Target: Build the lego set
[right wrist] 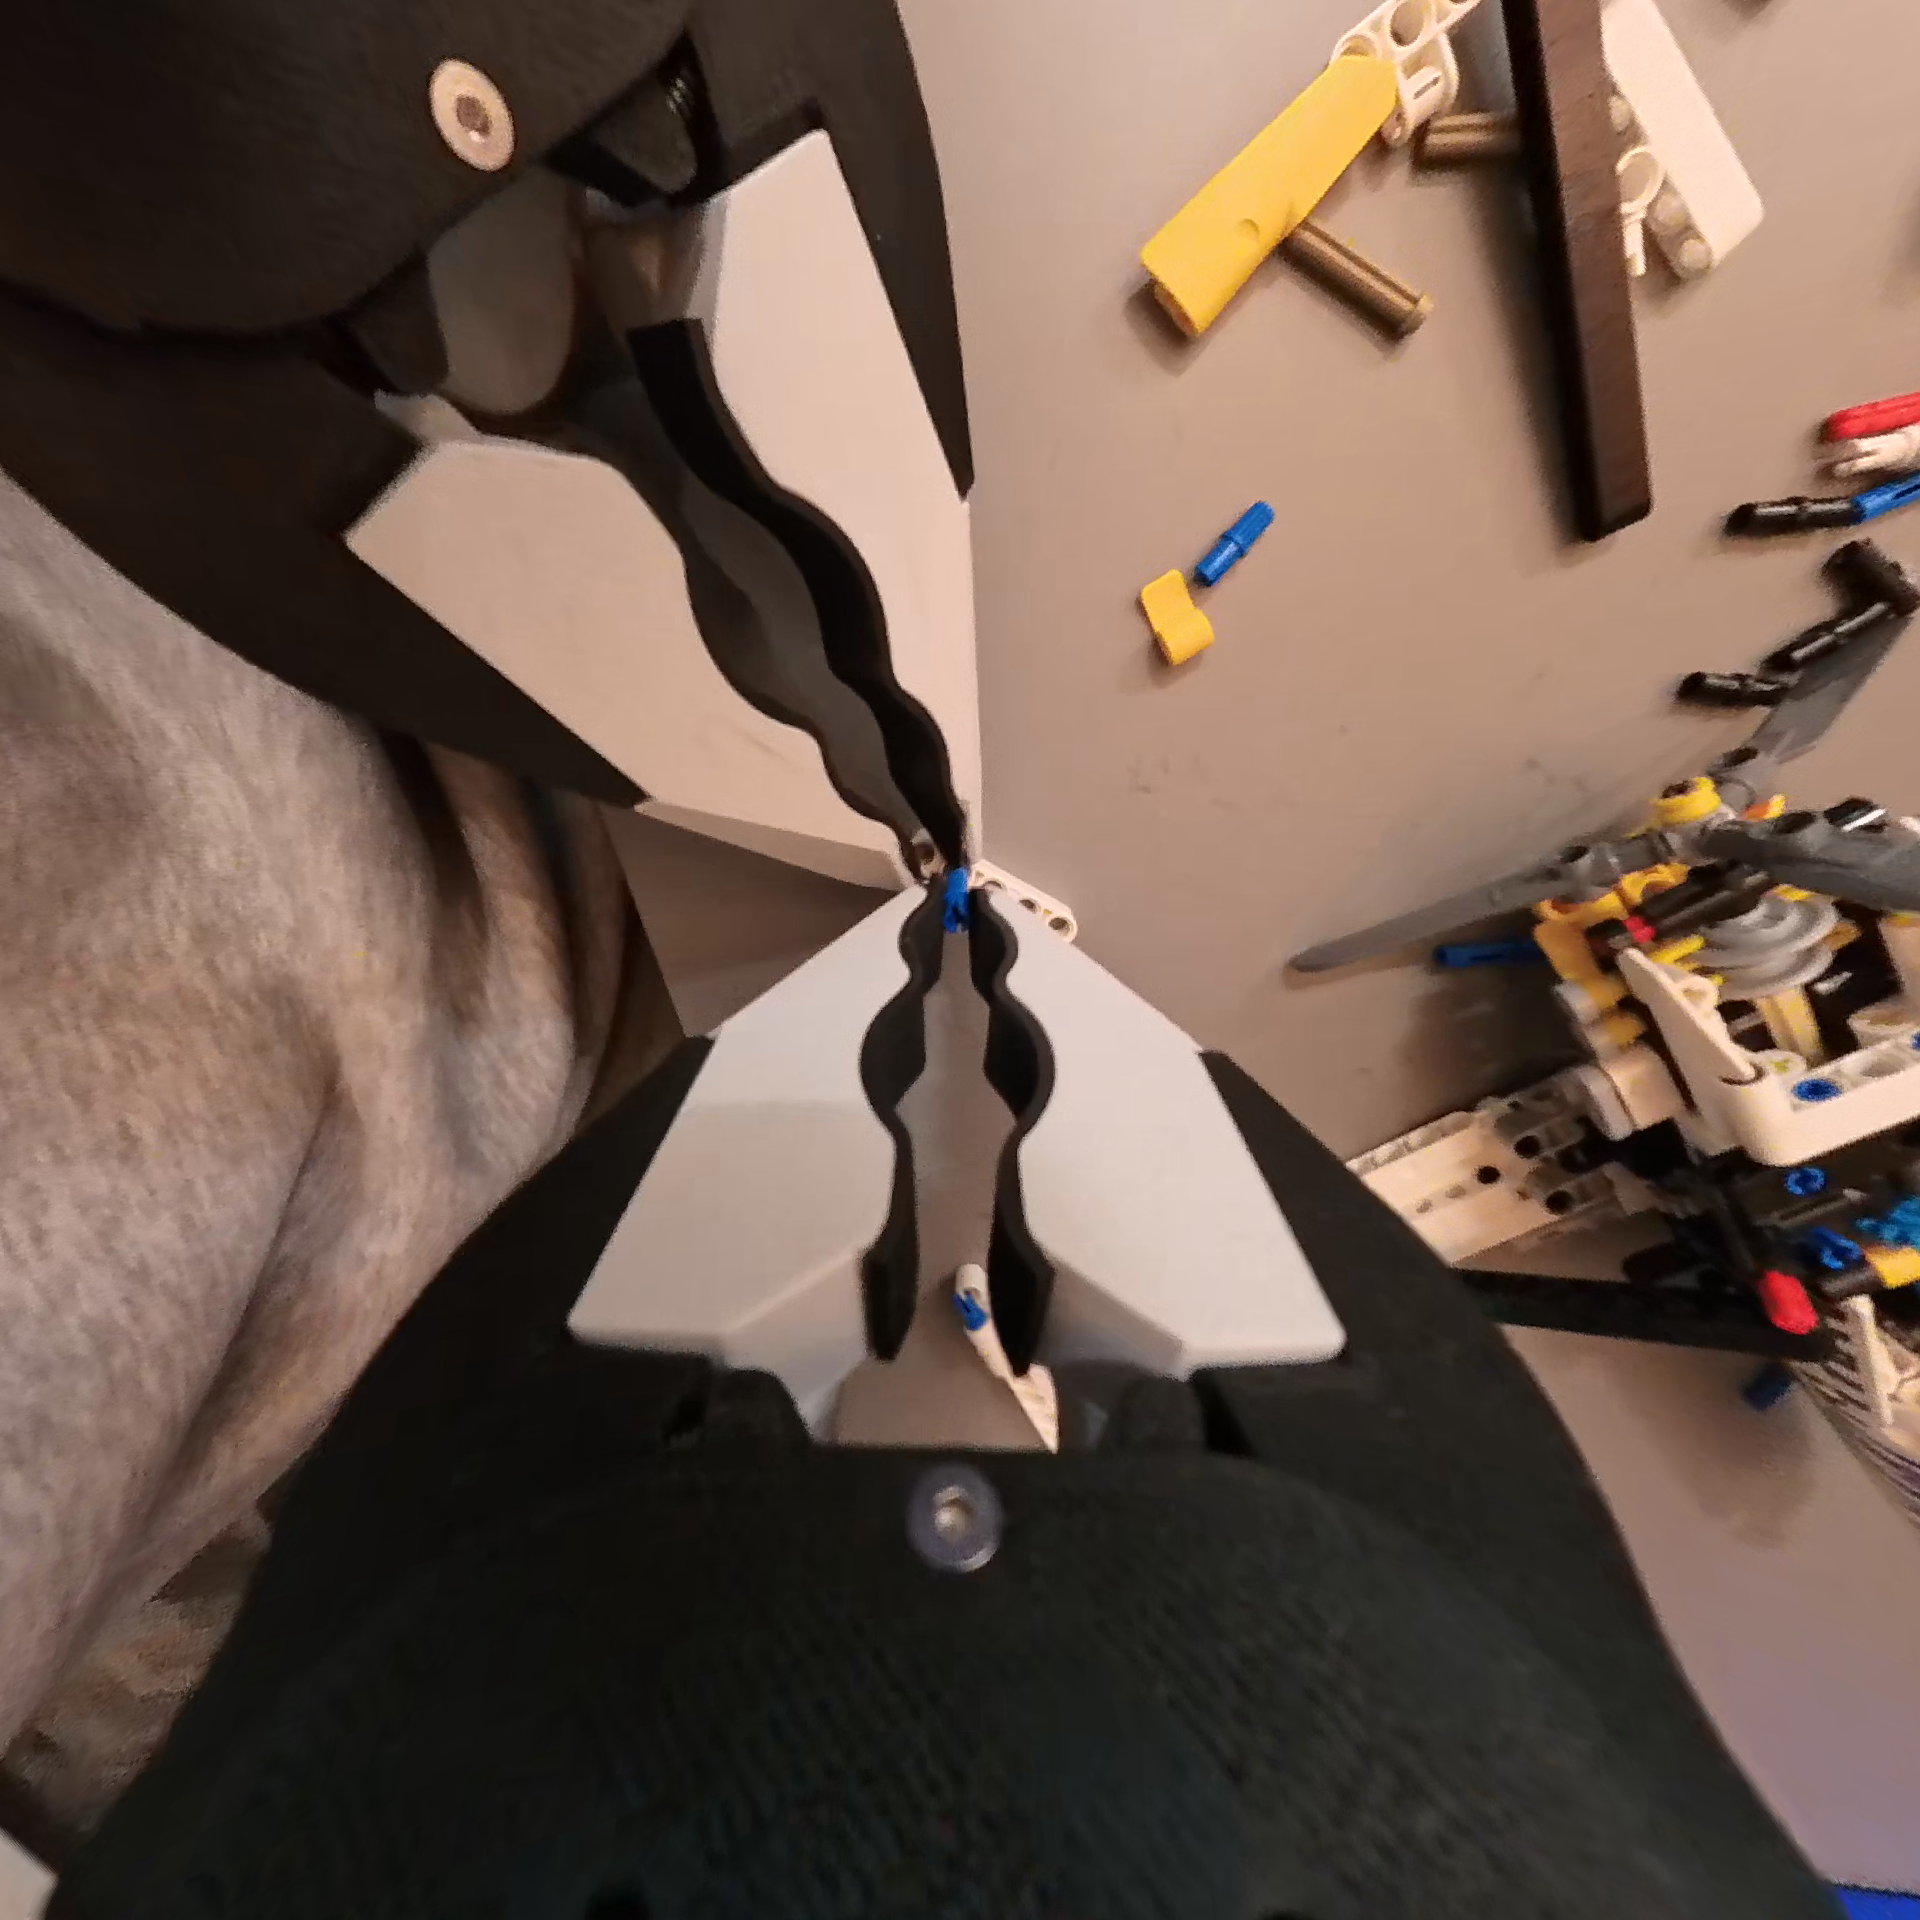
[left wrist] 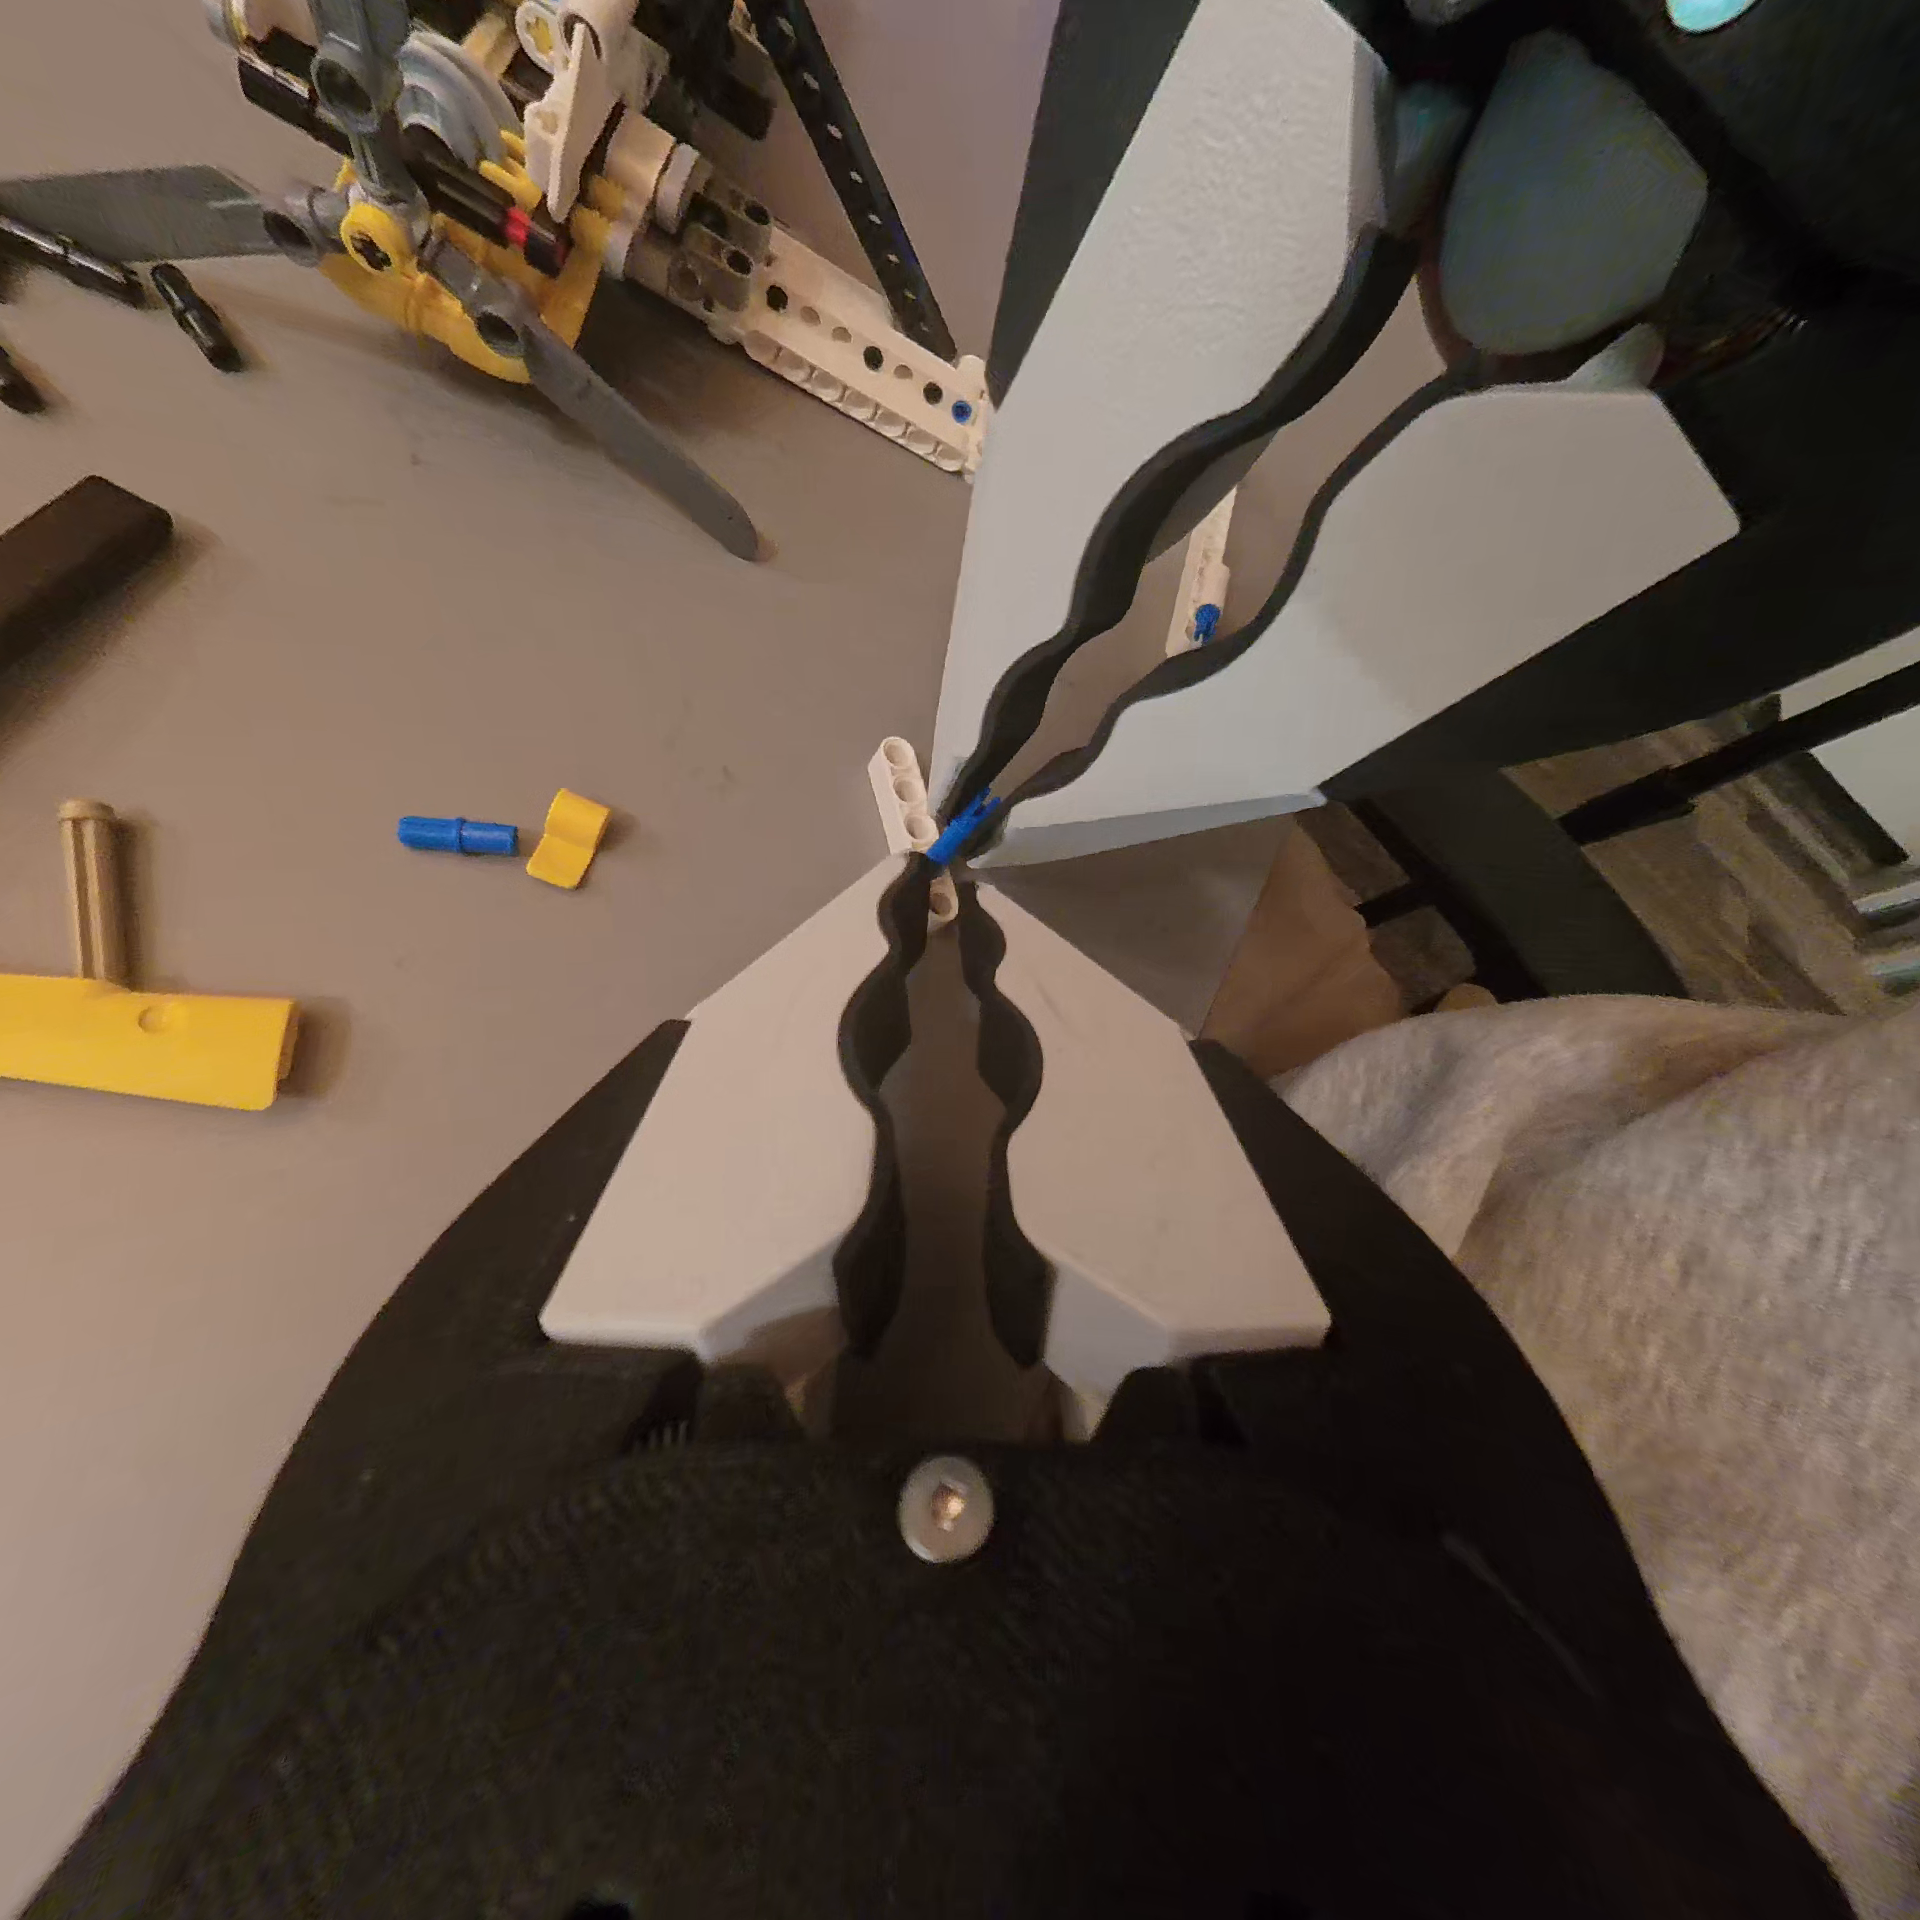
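A smooth grey matte worktop [left wrist: 436, 644] carries the scene, faintly scuffed in places. At its near edge lies a heathered light-grey fleece garment [left wrist: 1621, 1299], soft and rumpled, also filling the left of the right wrist view [right wrist: 208, 987]. Beyond the worktop's edge, a dark curved chair frame [left wrist: 1507, 862] stands on wood-plank flooring [left wrist: 1683, 790].

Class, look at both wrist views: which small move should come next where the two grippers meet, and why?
Probably press the blue pin straight into the white beam. The right gripper pinches the pin, the left gripper pinches the beam, and the pin's tip sits at the beam, so seating it seems likely.
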`<state>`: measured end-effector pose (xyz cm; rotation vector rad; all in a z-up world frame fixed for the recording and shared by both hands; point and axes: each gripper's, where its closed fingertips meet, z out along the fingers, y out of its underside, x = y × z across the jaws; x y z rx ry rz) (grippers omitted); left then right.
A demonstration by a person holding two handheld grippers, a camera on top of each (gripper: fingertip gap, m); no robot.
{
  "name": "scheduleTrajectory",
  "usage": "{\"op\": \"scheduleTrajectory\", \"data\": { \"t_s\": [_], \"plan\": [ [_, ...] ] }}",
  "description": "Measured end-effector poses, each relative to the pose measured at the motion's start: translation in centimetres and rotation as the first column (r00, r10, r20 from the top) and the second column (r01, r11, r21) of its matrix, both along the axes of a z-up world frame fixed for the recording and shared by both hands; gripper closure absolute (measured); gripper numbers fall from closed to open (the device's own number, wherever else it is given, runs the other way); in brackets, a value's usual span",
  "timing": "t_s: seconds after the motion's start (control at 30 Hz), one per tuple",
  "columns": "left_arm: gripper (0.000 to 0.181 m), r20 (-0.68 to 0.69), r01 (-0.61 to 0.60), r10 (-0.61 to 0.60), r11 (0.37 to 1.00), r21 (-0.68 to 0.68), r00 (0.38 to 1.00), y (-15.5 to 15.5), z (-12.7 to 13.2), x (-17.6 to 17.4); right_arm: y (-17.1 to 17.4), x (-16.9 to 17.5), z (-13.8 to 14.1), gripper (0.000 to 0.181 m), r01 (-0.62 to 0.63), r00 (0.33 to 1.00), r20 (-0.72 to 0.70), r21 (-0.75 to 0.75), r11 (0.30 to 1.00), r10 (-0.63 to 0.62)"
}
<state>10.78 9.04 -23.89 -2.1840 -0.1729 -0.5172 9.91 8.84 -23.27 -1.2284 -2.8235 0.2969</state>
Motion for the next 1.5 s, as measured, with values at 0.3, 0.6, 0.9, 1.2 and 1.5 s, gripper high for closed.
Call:
{"op": "scheduleTrajectory", "data": {
  "t_s": [0.3, 0.6, 0.9, 1.2, 1.5],
  "plan": [
    [0.179, -0.012, -0.022, 0.022, 1.000, -0.006, 1.000, -0.38, -0.06, -0.28, -0.04, -0.15, -0.03, 0.178, -0.049, 0.999, 0.014, 0.043, 0.998, 0.048],
    [0.180, 0.016, -0.022, 0.022, 1.000, -0.008, 1.000, -0.37, -0.03, -0.32, -0.12, -0.21, -0.06, 0.178, -0.074, 0.997, 0.037, 0.065, 0.995, 0.072],
    [0.180, 0.015, -0.024, 0.024, 1.000, -0.008, 1.000, -0.39, -0.04, -0.34, -0.16, -0.23, -0.11, 0.178, -0.106, 0.994, 0.043, 0.077, 0.991, 0.103],
    [0.181, 0.054, -0.032, 0.033, 0.999, -0.012, 0.998, -0.44, -0.04, -0.45, -0.03, -0.02, -0.86, 0.178, -0.189, 0.982, 0.022, 0.110, 0.976, 0.188],
    [0.181, 0.038, -0.029, 0.029, 1.000, -0.004, 0.999, -0.47, -0.02, -0.49, -0.10, -0.56, -0.80, 0.178, -0.131, 0.991, -0.018, 0.033, 0.991, 0.132]
  ]
}}
